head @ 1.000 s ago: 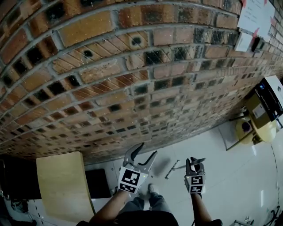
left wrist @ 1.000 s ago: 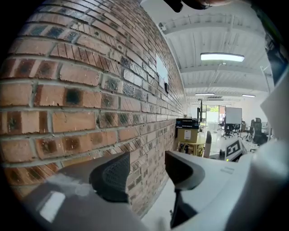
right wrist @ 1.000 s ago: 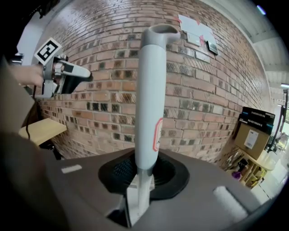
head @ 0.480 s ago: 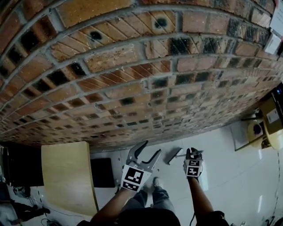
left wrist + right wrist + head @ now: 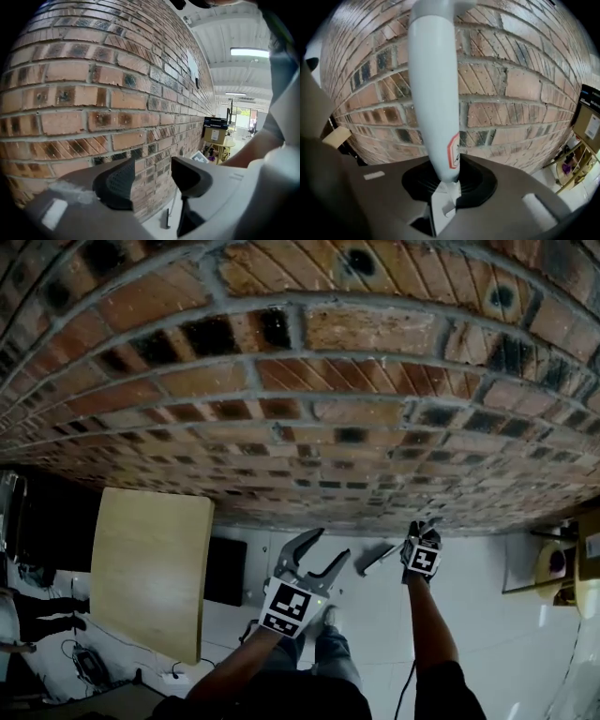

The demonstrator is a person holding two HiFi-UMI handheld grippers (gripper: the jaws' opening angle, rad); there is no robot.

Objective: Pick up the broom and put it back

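Right gripper (image 5: 446, 183) is clamped on the white broom handle (image 5: 435, 93), close before the brick wall (image 5: 281, 381). Left gripper (image 5: 152, 176): jaws apart, nothing between them.

front: brick wall (image 5: 309, 381) closes the whole way ahead | left: pale wooden board (image 5: 150, 568) and black panel (image 5: 225, 570) stand along the wall's foot | middle: broom (image 5: 377, 559) slants over the white floor (image 5: 497, 624) near the wall | right: floor open up to the yellow table (image 5: 551, 563)
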